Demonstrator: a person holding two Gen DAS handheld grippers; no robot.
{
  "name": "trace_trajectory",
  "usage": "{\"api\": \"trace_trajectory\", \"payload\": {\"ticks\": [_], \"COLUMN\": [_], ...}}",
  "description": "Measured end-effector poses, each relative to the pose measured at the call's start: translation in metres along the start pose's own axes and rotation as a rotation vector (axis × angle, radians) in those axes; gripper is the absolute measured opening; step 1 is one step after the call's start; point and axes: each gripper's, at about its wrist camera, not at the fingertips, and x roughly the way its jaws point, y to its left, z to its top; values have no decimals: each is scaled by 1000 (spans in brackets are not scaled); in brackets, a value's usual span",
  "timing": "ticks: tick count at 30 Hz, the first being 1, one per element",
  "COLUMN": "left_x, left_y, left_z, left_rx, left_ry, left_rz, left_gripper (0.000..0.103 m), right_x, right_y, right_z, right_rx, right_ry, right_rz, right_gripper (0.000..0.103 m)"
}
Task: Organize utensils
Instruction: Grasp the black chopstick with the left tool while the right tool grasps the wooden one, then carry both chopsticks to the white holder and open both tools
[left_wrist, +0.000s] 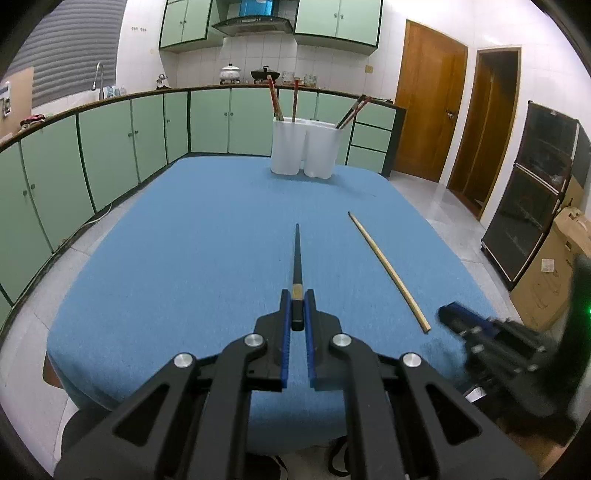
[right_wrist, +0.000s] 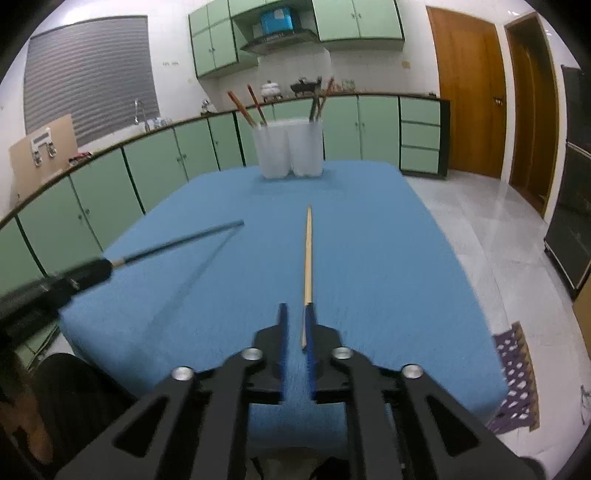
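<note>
Between the left fingers: the left gripper (left_wrist: 297, 308) is clamping the thick butt of a black chopstick (left_wrist: 296, 254), its blue pads pressing both sides.
Black chopstick: it is pointing straight ahead toward the holder, tip raised off the cloth; in the right wrist view it (right_wrist: 177, 242) is sticking out of the blurred left gripper (right_wrist: 88, 273) and casting a thin shadow on the cloth.
Right gripper: the right gripper (right_wrist: 296, 325) is sitting low over the near part of the table with its jaws parted; the butt end of the bamboo chopstick (right_wrist: 307, 258) is lying in the gap, close against the right pad, and a closed grip is not showing.
Right gripper from the left view: it (left_wrist: 448, 314) is appearing blurred just beside the near end of the bamboo chopstick (left_wrist: 388, 271).
Bamboo chopstick: it is lying flat on the cloth, right of the black one and apart from it.
Table: a blue cloth (left_wrist: 184, 258) is covering it.
Holder: a white two-cup holder (left_wrist: 304, 147) is standing at the far edge of the table; red-brown chopsticks (left_wrist: 275, 98) are leaning in the left cup, dark ones (left_wrist: 352, 110) in the right cup.
Room: green cabinets (left_wrist: 110, 147) are running along the back, wooden doors (left_wrist: 428, 110) at the right.
</note>
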Motion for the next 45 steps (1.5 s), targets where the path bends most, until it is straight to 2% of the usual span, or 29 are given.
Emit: {"api": "trace_trajectory", "payload": {"ticks": [8,9,10,14,19,22,27,45], "left_x": [3,4,4,2,-11,-20,-31,-15], "left_y": [0,0,0,1,1,2,1,6], "left_z": [1,1,1,4,19,33,59,137], "left_rx": [-3,-4,-4,-2,11,19,45,109], "left_ry": [6,6,8,11,-10,-27,-53,-55], "left_rz": [-2,-1,-1,-3,-9,-17,-27,-60], "left_gripper": [6,6,6,6,6,6,6,6], "right_x": [28,28,28,15,-29,-56,-72,-21], "right_y": [-2,-1,-1,-3,-5,-4,0,21], "right_z": [-9,-8,-7,-2,26,55,100,207], "right_rx": [-33,-38,-32,-11,22,17,-1,-156], "right_ry": [38,40,48,44,-38,-87,-117,-26], "right_rz": [-28,-27,-18,-8,16,37,68,125], "right_gripper": [13,13,8,7,7,7,7,7]}}
